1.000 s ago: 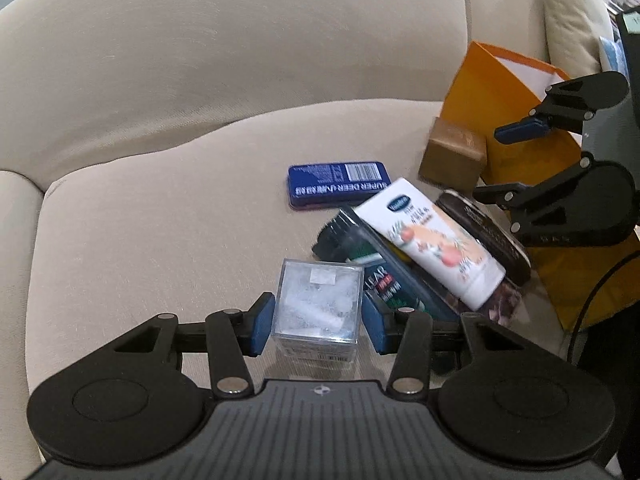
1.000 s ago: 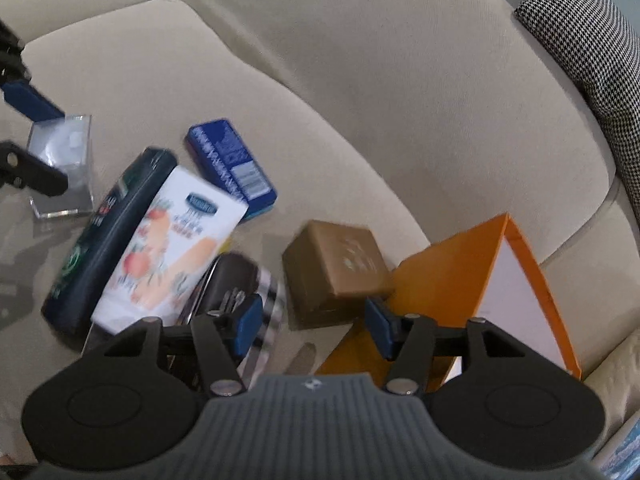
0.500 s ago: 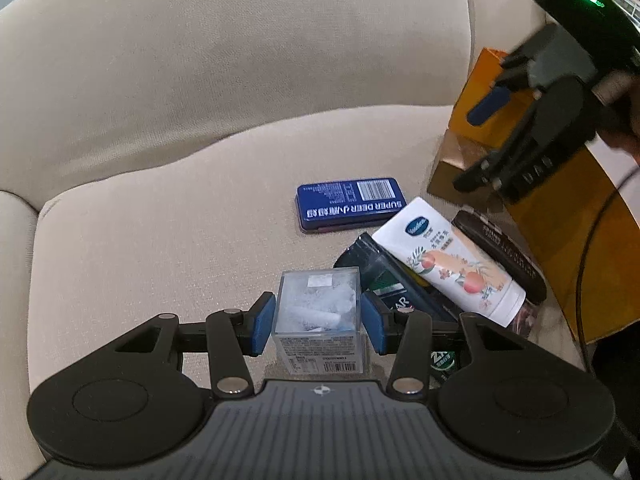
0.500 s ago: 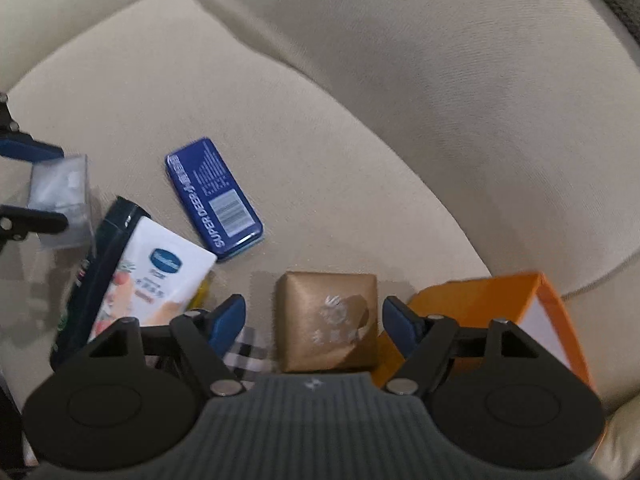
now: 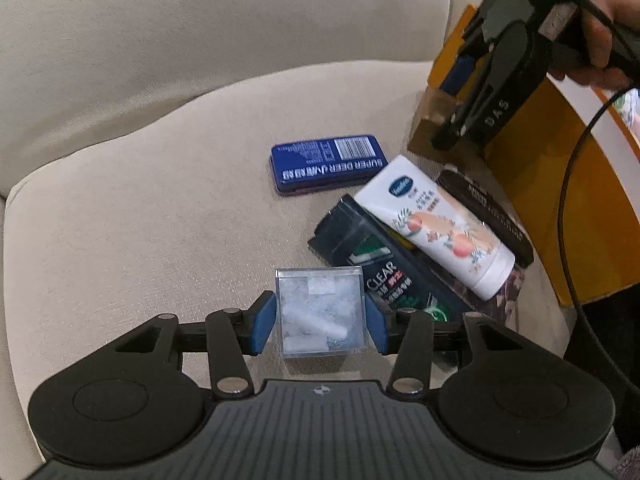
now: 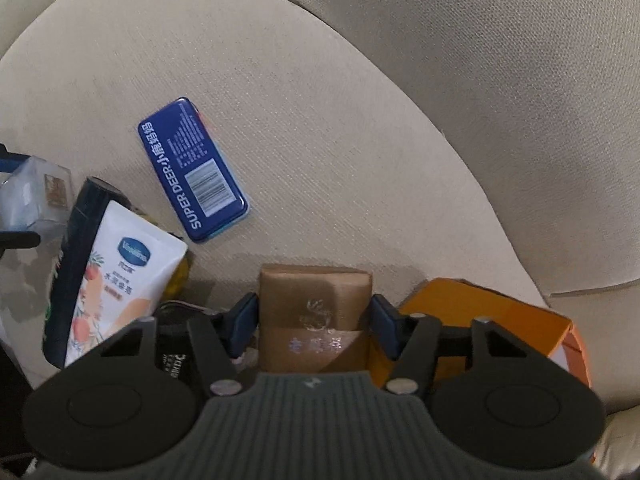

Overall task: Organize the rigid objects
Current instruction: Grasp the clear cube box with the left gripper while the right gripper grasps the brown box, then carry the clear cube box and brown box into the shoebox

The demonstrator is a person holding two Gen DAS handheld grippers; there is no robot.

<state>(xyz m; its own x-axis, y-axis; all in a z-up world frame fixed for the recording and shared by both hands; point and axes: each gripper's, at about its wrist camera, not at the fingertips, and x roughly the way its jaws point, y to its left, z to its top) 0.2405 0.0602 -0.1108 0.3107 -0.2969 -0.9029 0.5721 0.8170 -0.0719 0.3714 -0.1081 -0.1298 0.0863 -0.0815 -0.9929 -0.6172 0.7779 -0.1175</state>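
Note:
A clear plastic box [image 5: 320,312] with white contents sits on the beige sofa seat. My left gripper [image 5: 320,320] has a blue pad on each of its sides, and its jaws are easing open. The same box shows at the far left of the right wrist view [image 6: 32,196]. A brown wrapped box [image 6: 314,304] lies against the orange bag [image 6: 480,320]. My right gripper [image 6: 314,316] points straight down over it, jaws closing, pads against both sides. In the left wrist view the right gripper [image 5: 448,110] stands on the brown box [image 5: 424,128], held by a hand [image 5: 608,32].
A blue tin [image 5: 328,162] lies flat on the seat. A white lotion tube [image 5: 436,224] rests on a dark shampoo bottle [image 5: 380,276], beside a dark flat case [image 5: 484,216]. The orange bag [image 5: 560,200] lies at the right. The sofa back rises behind.
My right gripper swung over the brown box, opened wider, and came down around it with the pads closing in. The left gripper tipped slightly, with the clear box still between its pads.

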